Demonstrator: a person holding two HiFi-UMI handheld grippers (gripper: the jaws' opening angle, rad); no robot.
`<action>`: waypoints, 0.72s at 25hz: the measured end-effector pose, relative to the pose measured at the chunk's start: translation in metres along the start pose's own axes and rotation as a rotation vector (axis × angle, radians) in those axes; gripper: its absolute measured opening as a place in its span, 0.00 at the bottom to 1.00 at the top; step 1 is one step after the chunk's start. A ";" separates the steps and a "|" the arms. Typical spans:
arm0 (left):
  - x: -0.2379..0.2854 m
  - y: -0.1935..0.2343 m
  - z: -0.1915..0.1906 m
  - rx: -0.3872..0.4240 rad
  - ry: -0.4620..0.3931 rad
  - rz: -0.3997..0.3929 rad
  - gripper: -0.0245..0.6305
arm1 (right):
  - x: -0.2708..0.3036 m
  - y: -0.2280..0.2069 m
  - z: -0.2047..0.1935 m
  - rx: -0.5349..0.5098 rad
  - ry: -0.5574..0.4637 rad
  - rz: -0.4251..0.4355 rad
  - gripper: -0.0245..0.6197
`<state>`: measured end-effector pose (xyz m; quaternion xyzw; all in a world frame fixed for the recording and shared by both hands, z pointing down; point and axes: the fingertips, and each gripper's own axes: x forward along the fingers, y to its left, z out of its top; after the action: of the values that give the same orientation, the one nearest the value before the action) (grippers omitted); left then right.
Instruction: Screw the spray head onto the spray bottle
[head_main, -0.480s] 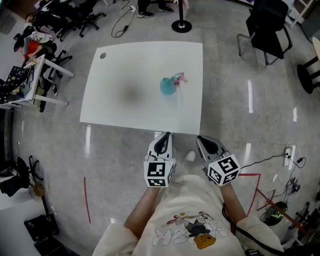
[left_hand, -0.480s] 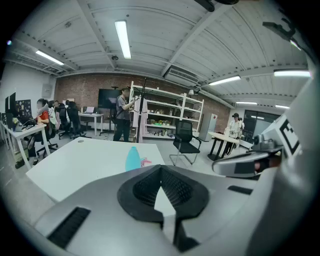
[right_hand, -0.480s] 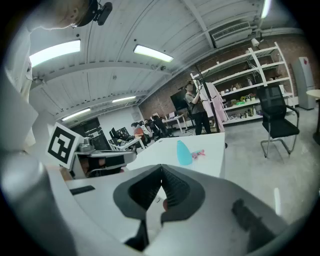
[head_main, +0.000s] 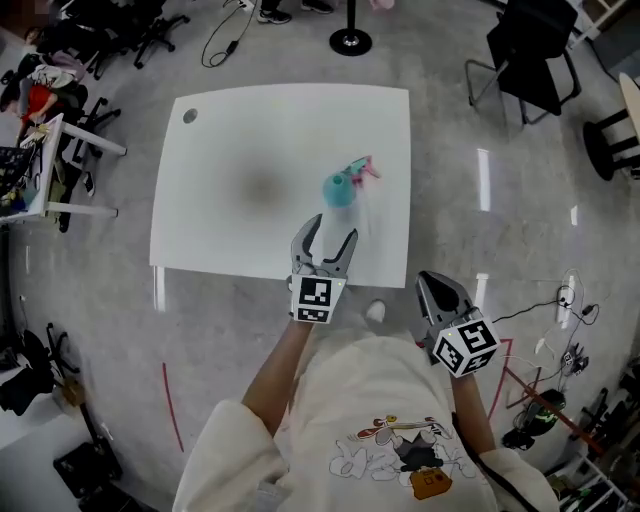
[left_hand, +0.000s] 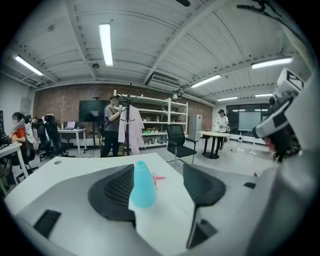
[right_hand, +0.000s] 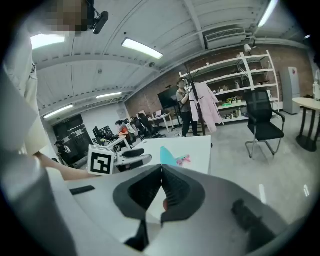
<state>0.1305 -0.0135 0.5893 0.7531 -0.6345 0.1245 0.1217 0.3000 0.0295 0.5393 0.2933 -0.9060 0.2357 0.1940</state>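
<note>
A teal spray bottle stands upright on the white table, right of its middle. The pink spray head lies on the table just beyond the bottle, apart from it. My left gripper hovers over the table's near edge, open, with nothing between its fingers. In the left gripper view the bottle and spray head show farther off, through the gap of that gripper. My right gripper is shut and empty, off the table's near right corner. In the right gripper view the right gripper faces the bottle.
A black office chair stands beyond the table's far right corner, and a round stanchion base behind the table. Desks and chairs crowd the far left. Cables lie on the floor at the right. A person stands by a coat rack.
My left gripper has moved forward from over the floor to above the table's near edge, and its jaws now stand apart. The right gripper has stayed near my body.
</note>
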 end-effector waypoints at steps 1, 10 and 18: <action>0.012 0.012 -0.006 0.013 0.017 -0.007 0.50 | 0.011 0.002 0.006 -0.001 0.003 -0.001 0.05; 0.110 0.075 -0.083 0.123 0.201 -0.120 0.61 | 0.100 0.025 0.063 -0.049 0.023 0.029 0.05; 0.151 0.092 -0.104 0.114 0.215 -0.212 0.62 | 0.147 0.020 0.075 -0.015 0.076 0.009 0.05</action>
<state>0.0610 -0.1331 0.7405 0.8039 -0.5266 0.2265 0.1583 0.1610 -0.0609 0.5436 0.2787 -0.9010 0.2408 0.2292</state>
